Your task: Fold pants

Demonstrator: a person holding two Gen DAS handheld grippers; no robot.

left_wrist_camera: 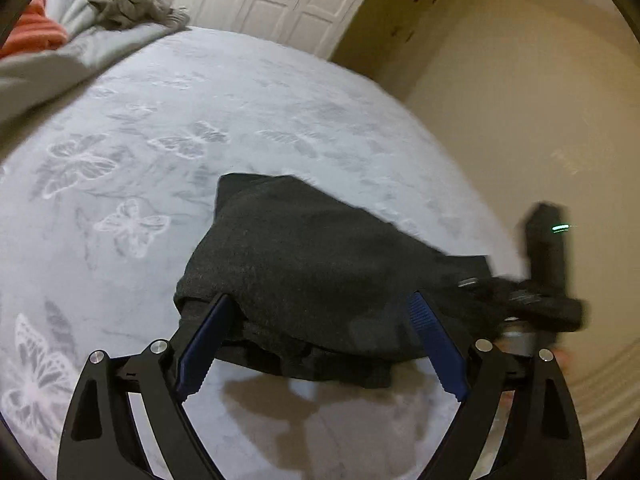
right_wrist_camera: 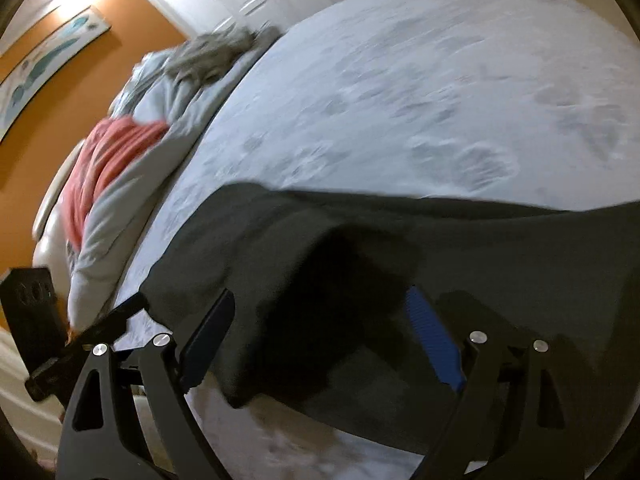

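Both the left gripper and right gripper hover with fingers spread wide, released, over the dark charcoal knit pants lying on the butterfly-patterned pale bed.

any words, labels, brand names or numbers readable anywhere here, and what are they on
None can be read.
Dark pants: no label or tag showing.
Bed cover: butterfly pattern only, no lettering.
Wall picture: blue shapes, too blurred to tell if any text.
Other gripper: a green light, no writing visible.

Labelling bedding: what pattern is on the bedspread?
Pale grey-blue bedspread with white butterfly outlines, clearest in the left wrist view.
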